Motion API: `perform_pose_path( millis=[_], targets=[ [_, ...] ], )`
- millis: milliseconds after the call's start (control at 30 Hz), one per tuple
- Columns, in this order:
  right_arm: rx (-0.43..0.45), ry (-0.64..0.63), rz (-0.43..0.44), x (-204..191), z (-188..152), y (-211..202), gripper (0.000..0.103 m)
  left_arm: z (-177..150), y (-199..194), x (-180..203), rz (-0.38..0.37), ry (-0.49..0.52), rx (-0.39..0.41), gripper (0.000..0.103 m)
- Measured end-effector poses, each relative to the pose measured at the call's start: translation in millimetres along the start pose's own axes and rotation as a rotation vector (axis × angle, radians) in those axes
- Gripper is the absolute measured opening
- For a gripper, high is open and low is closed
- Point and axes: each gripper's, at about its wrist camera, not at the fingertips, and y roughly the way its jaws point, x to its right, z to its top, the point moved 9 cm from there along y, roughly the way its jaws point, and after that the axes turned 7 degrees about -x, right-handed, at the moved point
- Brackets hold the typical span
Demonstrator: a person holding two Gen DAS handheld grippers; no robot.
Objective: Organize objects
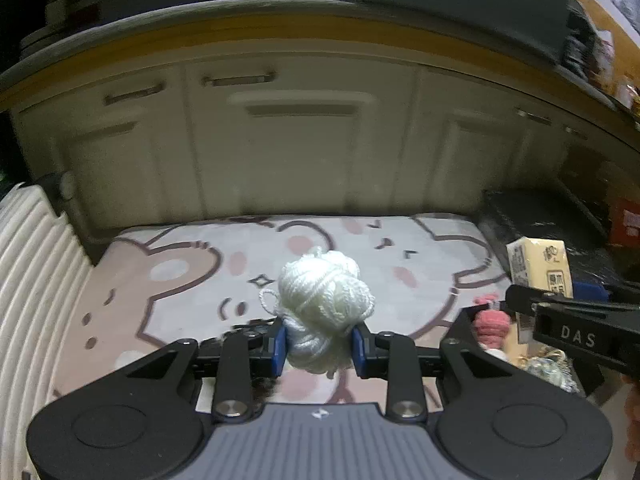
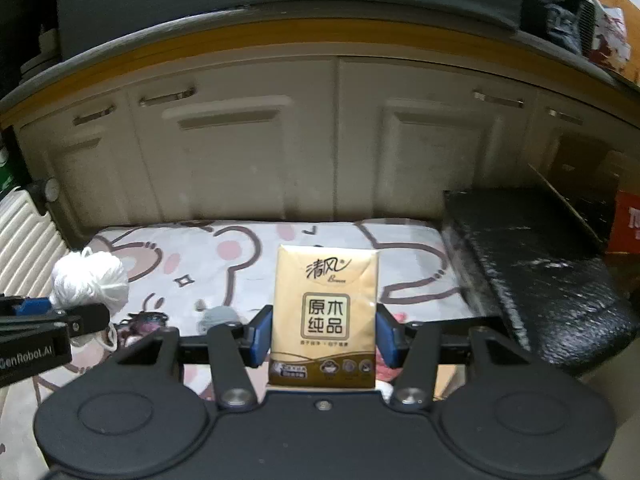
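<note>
My left gripper (image 1: 319,346) is shut on a ball of white yarn (image 1: 326,304), held above a cartoon-bear mat (image 1: 160,280). My right gripper (image 2: 325,336) is shut on a tan pack of tissues (image 2: 326,316), which stands upright between the blue pads. The right wrist view catches the same yarn ball (image 2: 92,282) at the left, in the other gripper. In the left wrist view the tissue pack (image 1: 540,266) shows at the right with the right gripper's black body (image 1: 576,328) in front of it.
Small things lie on the mat: a pink knitted piece (image 1: 490,322), a grey ball (image 2: 218,316) and a dark tangle (image 2: 146,320). A black box (image 2: 532,276) stands at the mat's right. Cream cabinet doors (image 2: 256,152) rise behind. A ribbed white surface (image 1: 32,280) borders the left.
</note>
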Motion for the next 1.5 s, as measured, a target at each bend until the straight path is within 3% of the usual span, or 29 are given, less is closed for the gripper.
perform_pose_path(
  millis=[567,1000,1500],
  targets=[
    [-0.002,0.119,-0.088,93,-16,-12,0.053,-4,8,107,-0.181,0.12,-0.032,0.033],
    [-0.029,0.188,-0.127,130,-25,5,0.053,-36,29,167,-0.319,0.21,-0.171,0.033],
    [-0.122,0.116,-0.144,146,-39,55,0.053,-64,76,191,-0.358,0.295,-0.339,0.033]
  ],
)
